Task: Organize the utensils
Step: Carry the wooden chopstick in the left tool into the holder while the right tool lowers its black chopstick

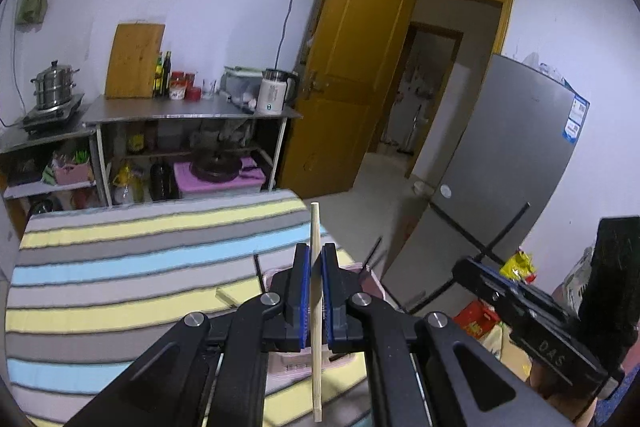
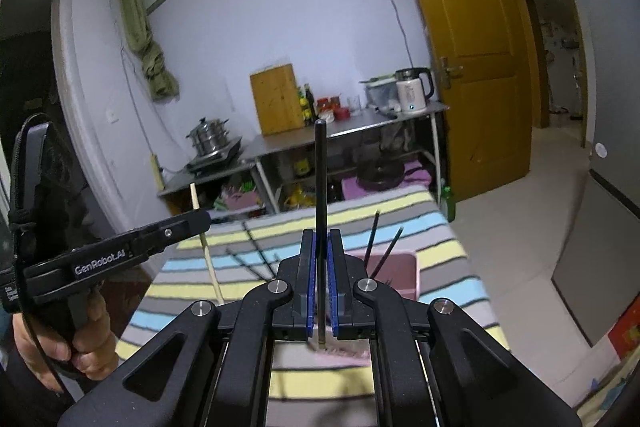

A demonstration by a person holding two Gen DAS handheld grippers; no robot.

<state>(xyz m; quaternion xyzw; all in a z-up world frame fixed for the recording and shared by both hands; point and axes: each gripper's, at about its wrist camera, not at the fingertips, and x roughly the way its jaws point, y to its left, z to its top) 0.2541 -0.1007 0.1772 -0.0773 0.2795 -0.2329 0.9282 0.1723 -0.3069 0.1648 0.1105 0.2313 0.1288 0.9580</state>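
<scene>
My left gripper is shut on a pale wooden chopstick that stands upright between the blue pads, above the striped table. It also shows in the right wrist view at the left. My right gripper is shut on a black chopstick, also upright. It shows in the left wrist view at the right. A pink utensil box sits on the table below both grippers, with two dark chopsticks leaning in it.
The striped tablecloth covers the table. More dark chopsticks lie on it at the left. A metal kitchen rack, a yellow door and a grey fridge stand beyond.
</scene>
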